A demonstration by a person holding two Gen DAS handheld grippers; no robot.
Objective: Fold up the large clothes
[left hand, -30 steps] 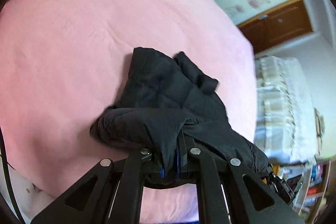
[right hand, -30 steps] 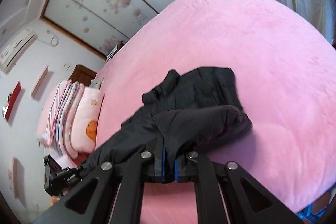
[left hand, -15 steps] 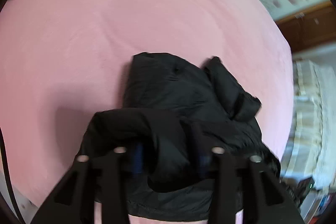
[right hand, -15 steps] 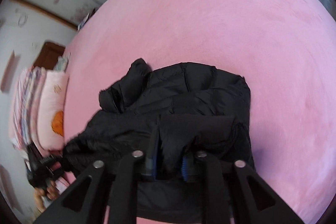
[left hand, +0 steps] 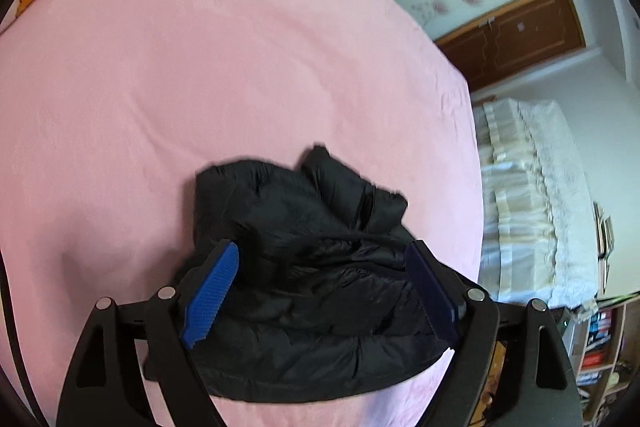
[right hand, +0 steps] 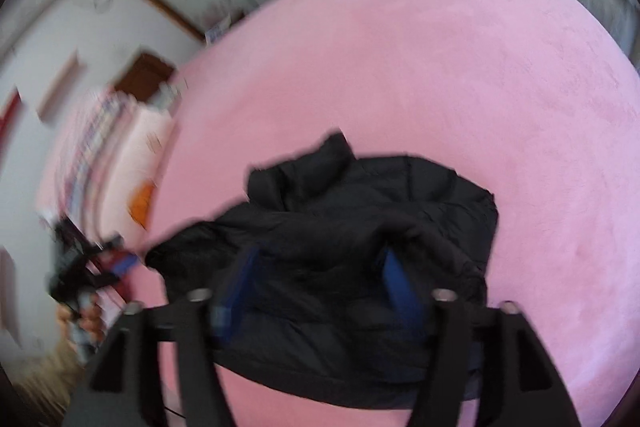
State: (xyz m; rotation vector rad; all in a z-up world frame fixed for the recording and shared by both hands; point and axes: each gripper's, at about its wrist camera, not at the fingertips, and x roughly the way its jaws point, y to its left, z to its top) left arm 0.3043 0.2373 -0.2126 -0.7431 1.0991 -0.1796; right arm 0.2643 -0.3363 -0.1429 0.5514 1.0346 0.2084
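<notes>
Jacket (left hand: 320,299) on bed (left hand: 200,87), btwn spread pads of left gripper (left hand: 320,275).

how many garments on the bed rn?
1: a black puffer jacket bunched on the pink bed, near its front edge. Others may lie out of frame.
</notes>
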